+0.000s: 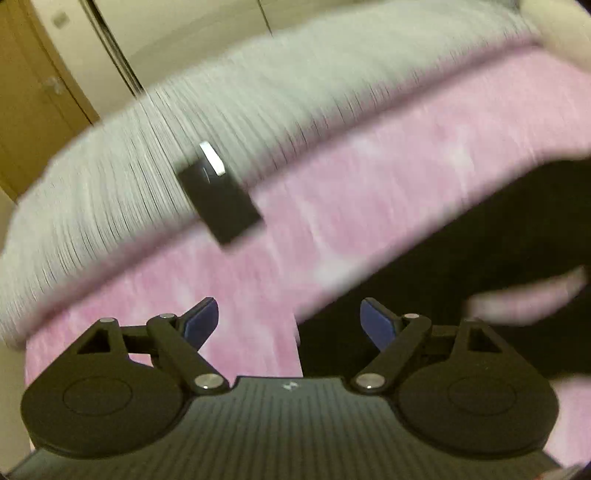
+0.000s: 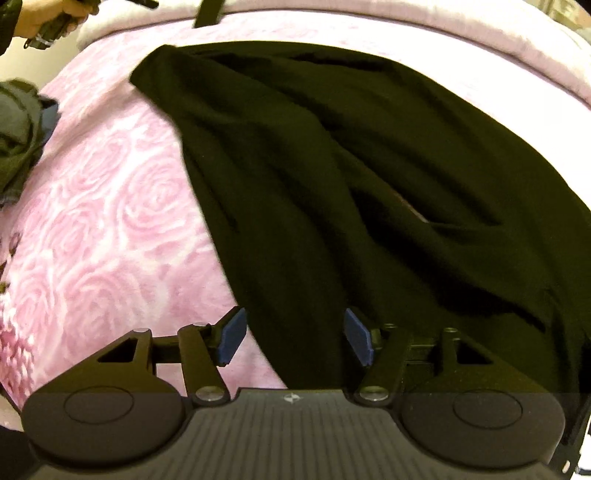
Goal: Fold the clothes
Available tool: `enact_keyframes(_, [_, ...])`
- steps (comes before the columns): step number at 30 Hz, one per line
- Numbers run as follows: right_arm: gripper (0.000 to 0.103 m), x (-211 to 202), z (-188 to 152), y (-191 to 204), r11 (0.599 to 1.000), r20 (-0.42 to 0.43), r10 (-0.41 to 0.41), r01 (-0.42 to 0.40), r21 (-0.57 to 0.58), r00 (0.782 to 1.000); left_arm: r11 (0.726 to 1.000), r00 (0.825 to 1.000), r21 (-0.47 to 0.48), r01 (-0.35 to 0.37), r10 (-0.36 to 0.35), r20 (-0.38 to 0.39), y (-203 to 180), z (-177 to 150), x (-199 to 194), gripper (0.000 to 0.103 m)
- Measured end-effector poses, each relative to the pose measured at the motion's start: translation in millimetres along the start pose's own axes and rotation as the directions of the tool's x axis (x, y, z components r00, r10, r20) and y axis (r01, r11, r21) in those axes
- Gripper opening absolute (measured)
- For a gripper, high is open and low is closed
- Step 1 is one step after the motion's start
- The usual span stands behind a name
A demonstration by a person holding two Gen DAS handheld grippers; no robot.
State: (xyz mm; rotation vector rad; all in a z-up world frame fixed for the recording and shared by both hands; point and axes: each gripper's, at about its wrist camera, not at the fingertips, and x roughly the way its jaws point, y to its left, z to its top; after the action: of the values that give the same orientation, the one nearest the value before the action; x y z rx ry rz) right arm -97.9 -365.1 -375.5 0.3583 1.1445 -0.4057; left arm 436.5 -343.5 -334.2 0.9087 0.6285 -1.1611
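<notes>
A black garment [image 2: 351,177] lies rumpled across a pink rose-patterned blanket [image 2: 103,229], reaching from the far left to the near right. My right gripper [image 2: 295,338] is open just above the garment's near edge, with nothing between its blue pads [image 2: 232,338]. In the blurred left wrist view the same black garment [image 1: 480,266] fills the right side, and my left gripper [image 1: 290,323] stands open over the pink blanket [image 1: 332,206] at the cloth's left edge, holding nothing.
A flat black rectangular object [image 1: 218,199] with a white end lies where the pink blanket meets grey bedding [image 1: 184,122]. A grey-green piece of clothing [image 2: 18,136] lies at the left. A person's hand [image 2: 40,18] shows at the far left top. A wooden door [image 1: 33,96] stands behind.
</notes>
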Motion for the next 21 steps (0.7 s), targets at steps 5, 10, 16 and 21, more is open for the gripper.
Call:
enact_keyframes(5, [0.061, 15.5, -8.9, 25.3, 0.979, -0.024, -0.041, 0.035, -0.201, 0.999, 0.988, 0.979, -0.019, 0.151, -0.152, -0.136, -30.8, -57.0, 36.0, 0.077])
enact_keyframes(10, [0.056, 36.6, -16.3, 42.5, 0.920, -0.040, -0.100, 0.078, -0.384, 0.994, 0.940, 0.961, -0.237, 0.245, -0.267, -0.066, -23.3, -41.5, 58.4, 0.023])
enact_keyframes(16, [0.050, 55.8, -18.4, 58.7, 0.795, -0.005, -0.181, 0.143, -0.590, 0.984, 0.871, 0.971, -0.436, 0.227, -0.169, 0.167, 16.2, 11.9, 27.1, 0.023])
enact_keyframes(21, [0.020, 53.8, -22.0, 62.2, 0.759, -0.011, -0.168, 0.122, -0.640, 0.986, 0.815, 0.962, -0.511, 0.274, -0.226, 0.155, 12.7, -1.2, 22.3, 0.056])
